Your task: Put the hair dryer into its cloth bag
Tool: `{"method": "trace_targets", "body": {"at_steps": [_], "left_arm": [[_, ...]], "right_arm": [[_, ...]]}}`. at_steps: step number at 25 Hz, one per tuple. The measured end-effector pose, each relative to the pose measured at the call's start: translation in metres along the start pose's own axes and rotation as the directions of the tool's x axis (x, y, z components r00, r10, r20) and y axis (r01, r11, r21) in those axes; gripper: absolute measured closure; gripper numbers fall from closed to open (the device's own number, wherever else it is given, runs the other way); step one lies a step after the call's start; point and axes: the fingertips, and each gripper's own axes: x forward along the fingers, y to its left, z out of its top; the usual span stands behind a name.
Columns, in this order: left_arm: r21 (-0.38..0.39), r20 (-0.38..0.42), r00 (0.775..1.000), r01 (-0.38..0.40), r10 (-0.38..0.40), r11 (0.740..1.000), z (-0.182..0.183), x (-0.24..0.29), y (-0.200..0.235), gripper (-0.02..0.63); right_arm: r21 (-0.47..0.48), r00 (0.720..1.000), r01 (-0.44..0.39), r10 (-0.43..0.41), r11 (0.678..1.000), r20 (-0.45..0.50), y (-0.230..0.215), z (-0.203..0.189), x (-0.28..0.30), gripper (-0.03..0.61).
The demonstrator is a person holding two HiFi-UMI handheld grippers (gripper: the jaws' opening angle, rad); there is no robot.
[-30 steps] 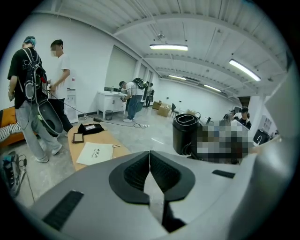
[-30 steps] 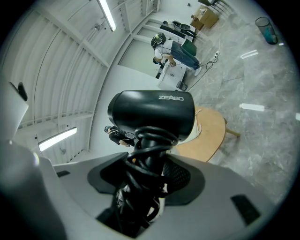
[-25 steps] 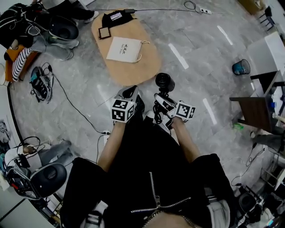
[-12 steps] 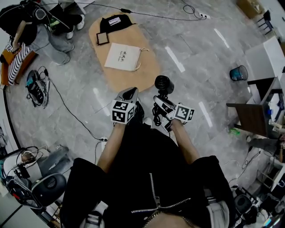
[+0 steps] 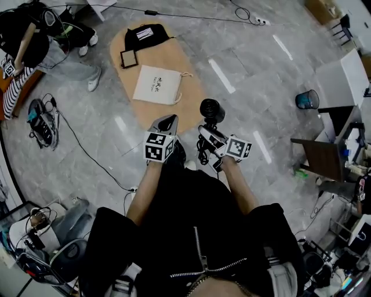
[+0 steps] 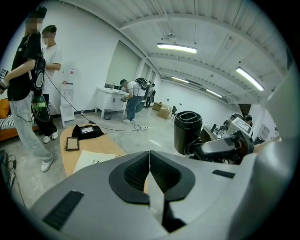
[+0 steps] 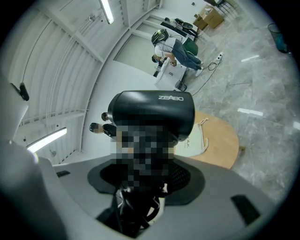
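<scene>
hair dryer [image 7: 154, 110] handle: blurred over | cloth bag [image 5: 156, 85] print: too small to read

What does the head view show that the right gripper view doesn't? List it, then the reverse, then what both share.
Head view only: the left gripper, jaws shut, and a black pouch. Right gripper view only: the ZEABO print on the hair dryer and a ceiling light. Both: the hair dryer clamped in the right gripper, and the cloth bag lying flat on the oval wooden table.
</scene>
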Motion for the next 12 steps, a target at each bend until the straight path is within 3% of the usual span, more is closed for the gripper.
{"method": "trace_targets", "body": {"at_steps": [12], "left_arm": [[0.047,-0.051,0.998,0.042,-0.039,0.998,0.018,0.044,0.062,0.598]], "right_arm": [[0.021,0.998,0.045,-0.046,0.999,0.035,-0.008,0.043,0.057,0.344]]}}
